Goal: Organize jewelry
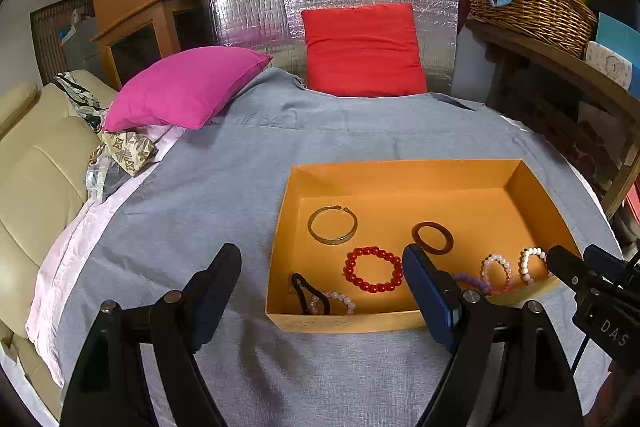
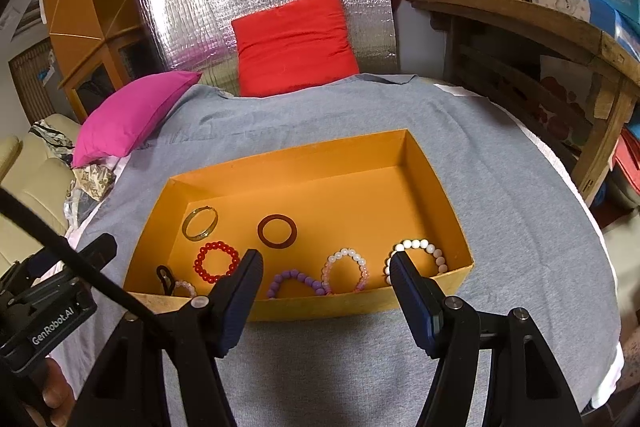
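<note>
Left tongs [image 1: 322,267] and right tongs [image 2: 326,273]: both spread wide, nothing held, hovering over grey cloth [image 2: 500,187] at the near wall of the open orange cardboard box [image 2: 436,179]. All jewelry sits inside: near wall has black hair tie [image 2: 163,277], purple bead bracelet [image 2: 296,279], pink bead bracelet [image 2: 346,269], white bead bracelet [image 2: 420,247]; then red bead bracelet [image 2: 216,261]; further back gold bangle [image 2: 200,223], dark brown ring bangle [image 2: 277,231]. Behind: magenta cushion [image 2: 132,115], red cushion [image 2: 294,43].

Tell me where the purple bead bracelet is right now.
The purple bead bracelet lies inside the orange box, against its near wall, between the red bead bracelet and the pink-and-white bead bracelet in the right wrist view.
</note>
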Action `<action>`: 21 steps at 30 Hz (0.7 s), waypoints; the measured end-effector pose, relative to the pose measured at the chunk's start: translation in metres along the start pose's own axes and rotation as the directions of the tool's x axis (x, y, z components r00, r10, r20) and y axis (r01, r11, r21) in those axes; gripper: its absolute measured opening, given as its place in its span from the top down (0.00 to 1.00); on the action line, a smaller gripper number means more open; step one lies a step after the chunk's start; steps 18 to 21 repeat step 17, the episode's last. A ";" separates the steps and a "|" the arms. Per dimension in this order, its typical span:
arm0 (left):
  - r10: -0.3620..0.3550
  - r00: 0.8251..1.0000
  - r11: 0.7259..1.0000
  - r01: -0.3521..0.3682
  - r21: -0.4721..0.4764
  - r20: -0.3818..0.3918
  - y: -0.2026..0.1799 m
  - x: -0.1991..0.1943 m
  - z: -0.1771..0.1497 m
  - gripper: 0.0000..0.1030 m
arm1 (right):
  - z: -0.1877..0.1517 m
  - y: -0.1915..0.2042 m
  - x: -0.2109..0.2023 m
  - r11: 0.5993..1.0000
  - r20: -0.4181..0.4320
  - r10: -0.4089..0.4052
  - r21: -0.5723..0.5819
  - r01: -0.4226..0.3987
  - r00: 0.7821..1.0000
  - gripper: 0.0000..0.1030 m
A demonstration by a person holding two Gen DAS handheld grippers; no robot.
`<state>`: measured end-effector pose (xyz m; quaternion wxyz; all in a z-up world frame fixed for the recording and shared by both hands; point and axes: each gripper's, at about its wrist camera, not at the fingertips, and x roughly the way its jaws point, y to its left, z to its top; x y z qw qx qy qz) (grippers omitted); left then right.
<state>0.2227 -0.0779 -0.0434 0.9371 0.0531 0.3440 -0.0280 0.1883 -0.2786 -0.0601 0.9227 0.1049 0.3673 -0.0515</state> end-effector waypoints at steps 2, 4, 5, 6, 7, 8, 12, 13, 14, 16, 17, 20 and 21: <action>0.001 1.000 1.000 -0.001 0.000 0.000 0.000 0.000 0.000 0.19 | 0.000 0.000 0.000 1.000 -0.001 0.000 -0.002 0.000 1.000 0.32; 0.000 1.000 1.000 0.000 0.001 -0.001 0.000 0.000 0.000 0.19 | 0.000 0.001 0.000 1.000 -0.001 0.000 -0.003 0.000 1.000 0.32; 0.001 1.000 1.000 -0.001 0.000 0.000 0.000 -0.001 0.001 0.19 | 0.000 0.001 0.000 1.000 -0.001 0.000 -0.002 0.000 1.000 0.32; 0.002 1.000 1.000 -0.002 -0.001 0.001 0.000 -0.001 0.001 0.19 | 0.000 0.001 0.000 1.000 -0.002 0.000 -0.002 0.000 1.000 0.32; 0.001 1.000 1.000 -0.001 -0.001 0.002 0.000 -0.001 0.001 0.19 | 0.000 0.001 0.000 1.000 -0.002 0.000 -0.003 0.000 1.000 0.32; -0.002 1.000 1.000 0.002 0.000 0.003 0.000 -0.001 0.001 0.19 | 0.000 0.002 0.001 1.000 -0.003 -0.001 -0.003 0.001 1.000 0.32; 0.005 1.000 1.000 -0.005 0.009 0.015 -0.001 -0.003 0.000 0.19 | 0.000 0.002 0.002 1.000 -0.004 0.000 -0.003 0.000 1.000 0.32; 0.002 1.000 1.000 -0.003 0.010 0.019 -0.001 -0.003 0.000 0.19 | 0.000 0.002 0.002 1.000 -0.004 -0.001 -0.004 0.001 1.000 0.32; 0.002 1.000 1.000 -0.002 0.010 0.020 -0.001 -0.004 0.001 0.19 | 0.000 0.002 0.002 1.000 -0.004 0.000 -0.005 0.000 1.000 0.32; -0.001 1.000 1.000 0.000 0.016 0.016 -0.001 -0.003 0.000 0.19 | 0.000 0.002 0.002 1.000 -0.003 -0.002 -0.006 0.002 1.000 0.32; -0.005 1.000 1.000 0.004 0.022 0.013 -0.001 -0.003 -0.001 0.19 | -0.001 0.002 0.001 1.000 0.000 -0.004 -0.006 0.004 1.000 0.32; -0.005 1.000 1.000 0.004 0.022 0.013 -0.001 -0.003 -0.001 0.19 | -0.001 0.002 0.001 1.000 0.000 -0.004 -0.006 0.004 1.000 0.32; -0.005 1.000 1.000 0.004 0.022 0.013 -0.001 -0.003 -0.001 0.19 | -0.001 0.002 0.001 1.000 0.000 -0.004 -0.006 0.004 1.000 0.32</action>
